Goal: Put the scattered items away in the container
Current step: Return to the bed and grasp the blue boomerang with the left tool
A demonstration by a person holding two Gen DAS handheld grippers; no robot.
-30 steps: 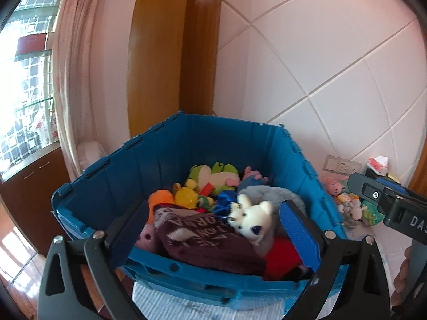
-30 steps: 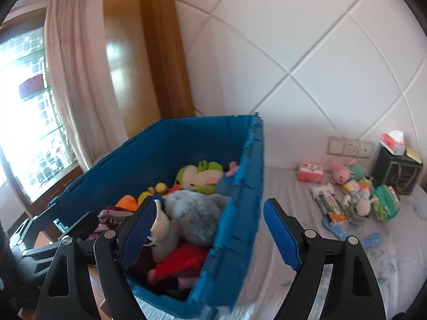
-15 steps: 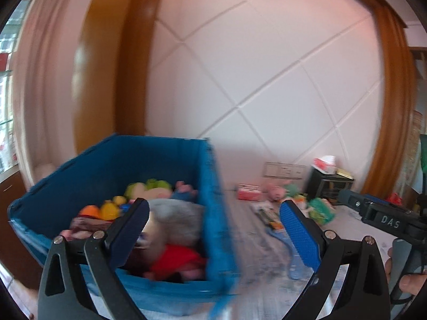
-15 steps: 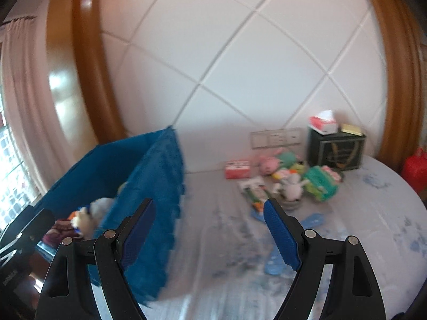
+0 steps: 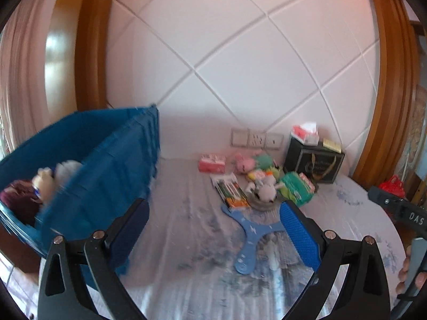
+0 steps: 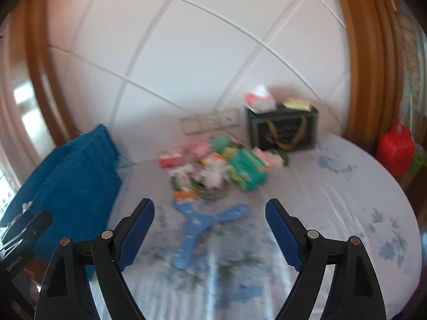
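The blue crate (image 5: 106,165) stands at the left with soft toys (image 5: 45,181) inside; the right wrist view shows its corner (image 6: 72,176). Loose items lie in a heap on the bed: a blue three-armed boomerang (image 5: 250,232) (image 6: 197,224) nearest, then a marker pack (image 5: 230,190), a white plush (image 5: 267,189), a green pack (image 5: 296,186), a pink box (image 5: 212,162) and a pink plush (image 5: 244,161). My left gripper (image 5: 213,210) is open and empty above the sheet. On my right gripper (image 6: 210,205) the jaws are opening, with nothing between them, short of the boomerang.
A black gift bag (image 5: 313,162) with a tissue box (image 5: 305,133) on top stands against the padded headboard, beside wall sockets (image 5: 256,140). A red bag (image 6: 396,149) sits off the bed's right edge. The flowered sheet (image 6: 333,213) spreads to the right.
Both grippers have swung right, away from over the crate toward the heap on the bed. The crate has slid to the left edge of both views. Both stay empty.
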